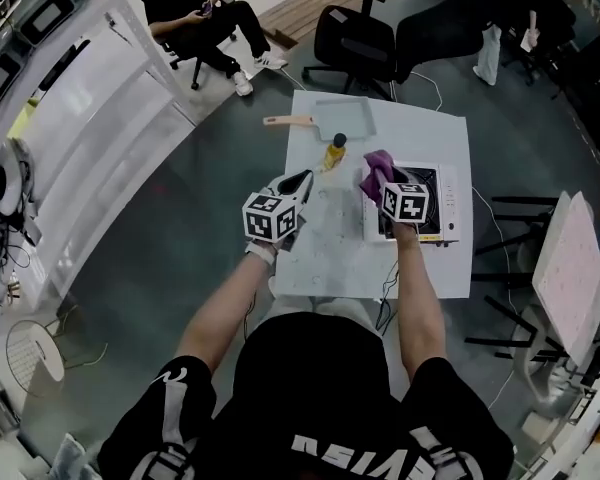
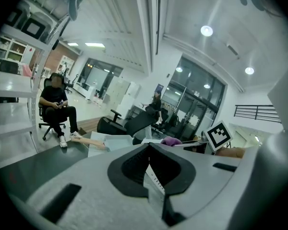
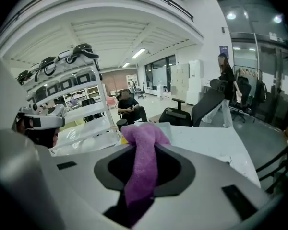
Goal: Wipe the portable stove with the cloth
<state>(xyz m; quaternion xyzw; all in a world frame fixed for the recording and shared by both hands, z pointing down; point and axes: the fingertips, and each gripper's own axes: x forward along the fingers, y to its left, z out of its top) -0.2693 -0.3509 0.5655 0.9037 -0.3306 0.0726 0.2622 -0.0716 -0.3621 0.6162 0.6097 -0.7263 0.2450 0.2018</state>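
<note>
1. White table point(image 1: 320, 268) in an open office, head view: the stove point(image 1: 448, 208) sits at its 3 o'clock edge, and the right gripper point(image 1: 385, 190) holds the purple cloth point(image 1: 376, 166) over the stove's 9 o'clock side.
2. Left gripper view: the left gripper point(image 2: 149, 146) is pressed together and empty (apparently idle).
3. Right gripper view: the jaws pinch the cloth. How much wiping is left can't be judged.

White table point(image 1: 330, 258), portable stove point(image 1: 448, 204), yellow bottle point(image 1: 335, 153), handled tray point(image 1: 342, 118)

The purple cloth point(image 1: 374, 171) is bunching between the clamped jaws of the right gripper point(image 1: 384, 192), above the stove's left edge. The white portable stove point(image 1: 446, 204) is lying flat on the table's point(image 1: 330, 258) right side.
</note>
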